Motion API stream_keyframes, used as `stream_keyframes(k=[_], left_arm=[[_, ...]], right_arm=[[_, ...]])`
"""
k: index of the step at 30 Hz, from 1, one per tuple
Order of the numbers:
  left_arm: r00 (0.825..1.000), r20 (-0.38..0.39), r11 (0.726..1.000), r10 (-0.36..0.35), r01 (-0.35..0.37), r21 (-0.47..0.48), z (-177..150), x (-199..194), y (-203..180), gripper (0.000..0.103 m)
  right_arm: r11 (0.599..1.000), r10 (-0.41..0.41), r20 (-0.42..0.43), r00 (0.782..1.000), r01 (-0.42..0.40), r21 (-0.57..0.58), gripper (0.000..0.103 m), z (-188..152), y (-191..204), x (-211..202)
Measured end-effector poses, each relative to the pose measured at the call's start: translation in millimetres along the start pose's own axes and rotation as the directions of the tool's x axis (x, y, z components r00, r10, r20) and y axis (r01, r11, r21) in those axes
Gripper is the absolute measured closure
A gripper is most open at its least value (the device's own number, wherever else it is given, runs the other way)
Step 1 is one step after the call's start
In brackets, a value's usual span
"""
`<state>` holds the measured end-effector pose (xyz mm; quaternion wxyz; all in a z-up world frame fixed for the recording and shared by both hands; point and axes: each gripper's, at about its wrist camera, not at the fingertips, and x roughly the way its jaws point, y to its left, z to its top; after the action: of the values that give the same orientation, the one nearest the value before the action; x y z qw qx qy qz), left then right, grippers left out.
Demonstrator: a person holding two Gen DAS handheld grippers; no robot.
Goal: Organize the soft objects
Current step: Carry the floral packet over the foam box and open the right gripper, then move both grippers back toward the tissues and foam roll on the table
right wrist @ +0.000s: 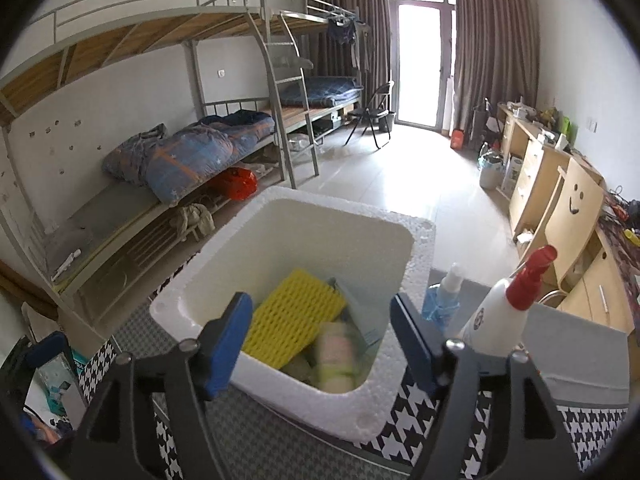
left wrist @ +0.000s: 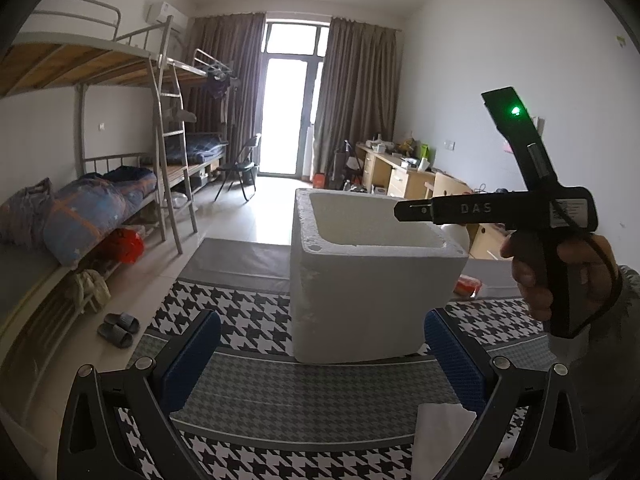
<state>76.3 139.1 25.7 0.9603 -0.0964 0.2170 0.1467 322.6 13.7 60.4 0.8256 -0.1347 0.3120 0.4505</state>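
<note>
Two claws spread empty, left claw [left wrist: 322, 344], right claw [right wrist: 322, 340], yellow sponge [right wrist: 294, 314] leaning lengthwise inside foam box [right wrist: 280, 384]

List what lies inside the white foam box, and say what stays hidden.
Inside the foam box: a yellow ridged sponge, a pale pink-and-green roll and some bluish packaging. Anything beneath them is covered.

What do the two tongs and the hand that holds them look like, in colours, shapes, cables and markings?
Both tongs have black angular plastic arms with silver bolts and blue ribbed pads: the left tongs, the right tongs. From the left camera, the right device's black pistol-shaped body reads "DAS", bears a label, a black cable and a green light. The right hand is bare, with a grey sleeve.
</note>
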Motion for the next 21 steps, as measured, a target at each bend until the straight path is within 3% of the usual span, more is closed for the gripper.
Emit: stream_keyframes(k=[21], left_arm=[[0.999, -0.013, 0.999, -0.033, 0.034, 0.025, -7, -6, -15, 0.001]], right_arm=[[1.0, 0.026, 0.071, 0.997, -0.027, 0.011, 0.022, -32, 2, -54]])
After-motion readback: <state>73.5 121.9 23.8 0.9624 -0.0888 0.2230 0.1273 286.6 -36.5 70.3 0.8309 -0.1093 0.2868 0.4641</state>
